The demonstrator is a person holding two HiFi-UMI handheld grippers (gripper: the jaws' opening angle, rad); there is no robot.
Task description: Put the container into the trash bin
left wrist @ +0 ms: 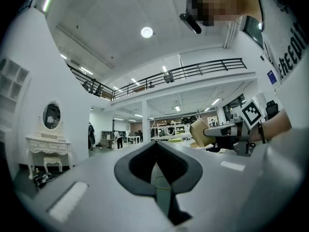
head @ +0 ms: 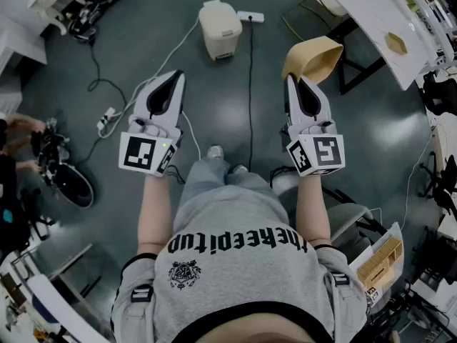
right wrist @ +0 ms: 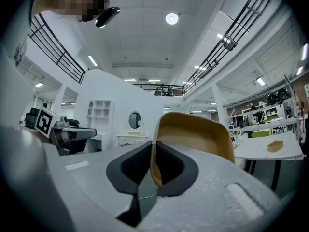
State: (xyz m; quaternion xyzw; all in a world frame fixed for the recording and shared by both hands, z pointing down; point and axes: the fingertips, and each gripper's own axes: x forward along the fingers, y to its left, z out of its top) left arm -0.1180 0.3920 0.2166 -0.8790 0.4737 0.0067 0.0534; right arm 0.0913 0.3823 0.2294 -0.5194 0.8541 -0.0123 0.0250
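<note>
1. Nearest to the head camera is the person's grey shirt (head: pixel 243 263). Two bare forearms reach forward from it, and each hand holds a tool.
2. The container (head: pixel 314 57) is a tan, thin-walled open shell. It sits at the tip of the right tool (head: pixel 295 79), in the air above the grey floor (head: pixel 357 134).
3. In the right gripper view the right tool (right wrist: pixel 152 146) is closed on one wall of the container (right wrist: pixel 193 134). This wall stands between the two dark pads, and the rest of the shell reaches ahead of the tip and to its right.
4. The left tool (head: pixel 175 76) is level with the right tool and well apart from it, on its left. In the left gripper view the left tool (left wrist: pixel 155 146) has its pads together at the tip, with nothing between them.
5. A white bin (head: pixel 220 28) stands on the floor ahead of both tools, between their two lines. Its lid looks closed. The container is apart from it, to its right.
6. A white power strip (head: pixel 250 16) lies just beside the bin. A black cable (head: pixel 250 84) runs from there back between the two tools.
7. To the right of the right tool stands a white table (head: pixel 378 13) with a small wooden piece (head: pixel 396 43) on it.
8. Far to the left of the left tool, another person's hands (head: pixel 21 123) show at the edge of the view.
</note>
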